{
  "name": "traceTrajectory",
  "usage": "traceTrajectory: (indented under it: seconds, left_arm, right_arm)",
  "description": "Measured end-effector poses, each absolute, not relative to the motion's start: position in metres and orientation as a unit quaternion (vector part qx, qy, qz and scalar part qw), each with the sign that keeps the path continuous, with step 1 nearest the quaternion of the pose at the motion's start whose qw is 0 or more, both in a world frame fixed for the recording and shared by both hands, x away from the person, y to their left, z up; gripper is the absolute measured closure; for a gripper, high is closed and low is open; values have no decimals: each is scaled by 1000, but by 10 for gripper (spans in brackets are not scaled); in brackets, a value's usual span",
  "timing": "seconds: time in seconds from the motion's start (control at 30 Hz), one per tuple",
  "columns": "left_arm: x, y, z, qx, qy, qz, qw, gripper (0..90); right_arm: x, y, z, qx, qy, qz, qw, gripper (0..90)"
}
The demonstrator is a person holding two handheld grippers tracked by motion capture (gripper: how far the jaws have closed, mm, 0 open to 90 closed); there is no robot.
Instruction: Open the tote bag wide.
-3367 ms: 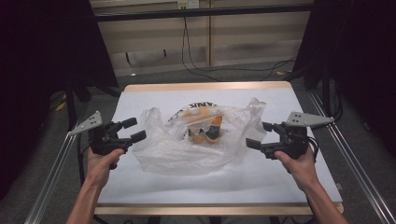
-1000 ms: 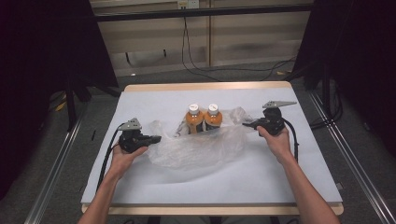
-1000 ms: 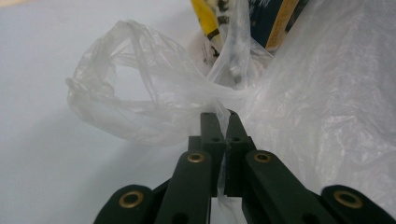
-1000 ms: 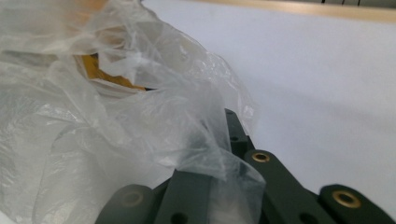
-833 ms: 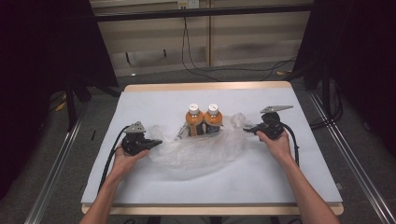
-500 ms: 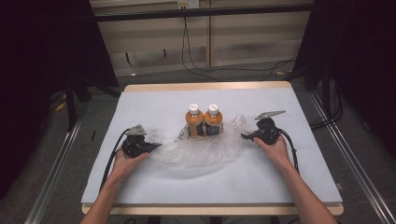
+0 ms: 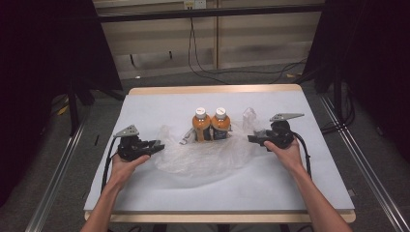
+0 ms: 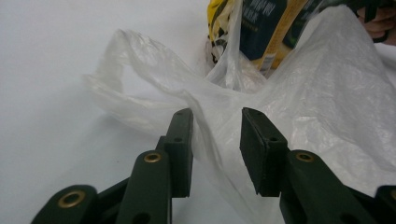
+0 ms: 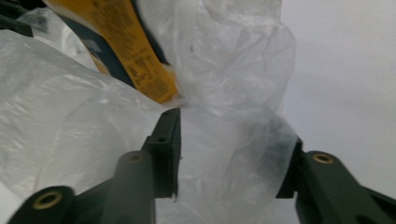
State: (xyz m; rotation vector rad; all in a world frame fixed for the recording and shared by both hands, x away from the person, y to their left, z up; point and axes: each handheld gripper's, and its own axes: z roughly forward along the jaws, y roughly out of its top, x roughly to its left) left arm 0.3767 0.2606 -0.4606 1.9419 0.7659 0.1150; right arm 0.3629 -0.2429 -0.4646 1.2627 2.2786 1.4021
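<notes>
On the pale desk [image 7: 145,193], a crumpled clear plastic bag [image 7: 208,154] lies spread flat between the person's two hands, and two orange bottles [image 7: 211,126] with white caps stand upright side by side at its far edge, touching each other. Behind the desk, black cables [image 7: 203,58] trail across the floor, with dark curtains at either side.

From the left gripper view the bottles are cut off at the top of the frame, only their yellow and dark labels showing behind a raised fold of the bag. From the right gripper view one bottle label leans across the upper left, and film drapes over the far finger so its tip is hard to make out.

Both forearms reach in low from the near edge, hands resting on the desk. The left gripper [image 7: 155,145] points right at the bag's left end; its fingers [image 8: 180,140] stand partly apart with a ridge of film between them, not pinched. The right gripper [image 7: 251,139] points left at the bag's right end, its fingers [image 9: 166,144] spread wide, with bunched plastic loose in the gap.
</notes>
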Motion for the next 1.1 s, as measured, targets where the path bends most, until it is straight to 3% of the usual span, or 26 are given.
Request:
traceTrajectory:
  seconds: [0.1, 0.27, 0.6, 0.63, 0.77, 0.83, 0.87, 0.93, 1.07, 1.1]
  left_arm:
    - [370, 266, -450, 791, 320, 60, 518, 511]
    - [364, 268, -432, 783, 311, 71, 535, 492]
    - [375, 225, -408, 803, 257, 59, 534, 642]
    - [378, 219, -408, 807, 252, 57, 530, 693]
    - [387, 202, -411, 814, 243, 41, 525, 747]
    - [392, 196, -416, 818, 243, 34, 520, 787]
    - [394, 194, -417, 821, 244, 33, 515, 805]
    - [396, 190, -420, 828, 243, 32, 505, 817]
    - [397, 178, -428, 846, 240, 27, 475, 829]
    - [397, 178, -428, 846, 240, 27, 475, 829]
  right_arm:
    - [355, -245, -451, 416, 758, 493, 100, 435]
    - [350, -248, -434, 410, 749, 509, 111, 397]
    - [345, -242, -387, 381, 743, 534, 129, 375]
    - [349, -237, -376, 376, 743, 539, 132, 396]
    - [355, -228, -365, 366, 741, 546, 136, 442]
    - [363, -218, -360, 353, 750, 543, 136, 516]
    - [365, -214, -360, 349, 753, 542, 133, 606]
    - [370, -205, -360, 339, 760, 538, 133, 635]
    - [379, -190, -367, 332, 774, 527, 115, 800]
    - [379, -190, -367, 332, 774, 527, 115, 800]
